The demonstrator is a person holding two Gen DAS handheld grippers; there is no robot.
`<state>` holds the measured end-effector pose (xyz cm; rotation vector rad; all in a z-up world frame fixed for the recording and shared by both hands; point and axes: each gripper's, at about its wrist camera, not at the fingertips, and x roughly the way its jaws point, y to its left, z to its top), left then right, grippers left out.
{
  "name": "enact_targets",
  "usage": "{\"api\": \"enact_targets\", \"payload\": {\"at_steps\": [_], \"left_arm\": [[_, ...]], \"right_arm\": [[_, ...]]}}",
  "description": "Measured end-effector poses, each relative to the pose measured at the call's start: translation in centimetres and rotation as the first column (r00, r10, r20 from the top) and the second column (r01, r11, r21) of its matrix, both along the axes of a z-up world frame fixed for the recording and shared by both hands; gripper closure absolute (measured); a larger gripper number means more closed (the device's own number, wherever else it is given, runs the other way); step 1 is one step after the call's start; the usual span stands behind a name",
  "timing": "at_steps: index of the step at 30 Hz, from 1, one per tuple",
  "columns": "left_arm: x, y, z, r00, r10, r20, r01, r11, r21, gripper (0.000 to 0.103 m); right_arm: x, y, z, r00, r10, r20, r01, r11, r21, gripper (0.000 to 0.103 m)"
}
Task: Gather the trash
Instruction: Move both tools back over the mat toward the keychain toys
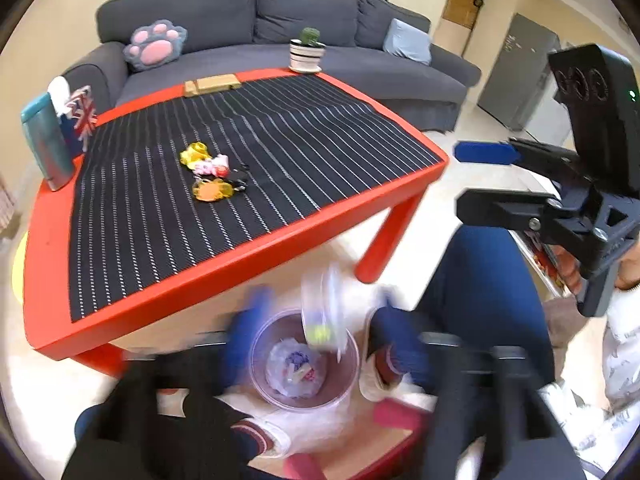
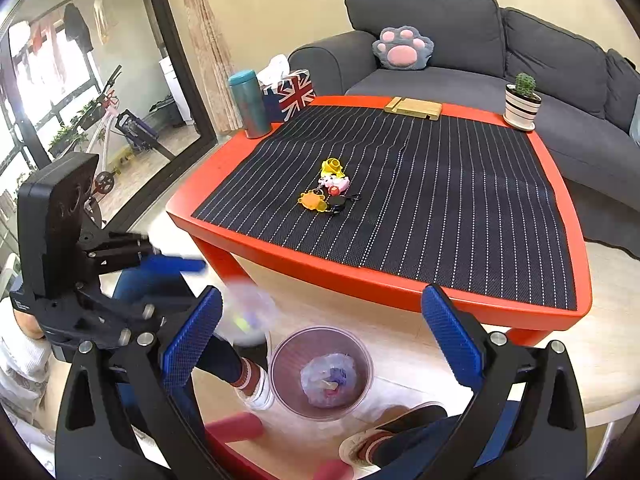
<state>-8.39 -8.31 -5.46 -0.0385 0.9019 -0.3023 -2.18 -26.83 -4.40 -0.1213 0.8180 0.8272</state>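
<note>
Left gripper jaws apart, clear plastic cup loose between them above trash bin; right gripper jaws apart, empty; cup looks light, thin, crushable, best gripped at rim.

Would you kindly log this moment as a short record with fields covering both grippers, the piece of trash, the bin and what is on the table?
left gripper: open, blurred, over the bin
right gripper: open, nothing between its pads
trash: clear plastic container, blurred, apart from both pads, above the bin
bin: translucent, on the floor by the red table, a crumpled bag inside
table items: keychains on the striped mat, teal bottle, tissue box, potted cactus, wooden stand
</note>
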Motion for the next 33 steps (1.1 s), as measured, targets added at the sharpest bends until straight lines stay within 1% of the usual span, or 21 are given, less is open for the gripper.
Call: {"api": "enact_targets", "payload": {"at_steps": [1,6,7,22,27,33], "left_arm": [[0.0,0.1,0.1,1.0,0.012,0.011,-0.012,1.0,-0.006,0.013],[0.3,0.6,0.0,0.999,0.048,0.003,-0.048,0.999,0.001,0.01],[0.2,0.7,0.1,0.999,0.051,0.004,-0.051,0.999,0.0,0.008],[0.3,2.5,1.1,0.991,0.122,0.046,-0.121,0.993,-0.014,0.008],[0.9,3.7,1.4,0.986,0.156,0.061,-0.155,0.988,-0.021,0.008],[2.0,5.5,1.5,0.98,0.189,0.061,-0.188,0.982,-0.03,0.008]], "right_arm": [[0.0,0.0,0.0,1.0,0.0,-0.001,0.0,1.0,-0.001,0.005],[0.0,0.1,-0.1,1.0,0.002,-0.002,-0.002,1.0,-0.006,0.005],[-0.1,0.1,-0.1,1.0,0.002,-0.003,-0.002,1.0,-0.005,0.005],[0.1,0.5,-0.5,1.0,0.006,-0.006,-0.006,1.0,-0.005,0.005],[1.0,1.1,-0.4,1.0,0.015,-0.002,-0.015,1.0,-0.009,0.005],[2.8,2.7,-0.3,0.999,0.037,0.005,-0.037,0.999,-0.036,0.005]]}}
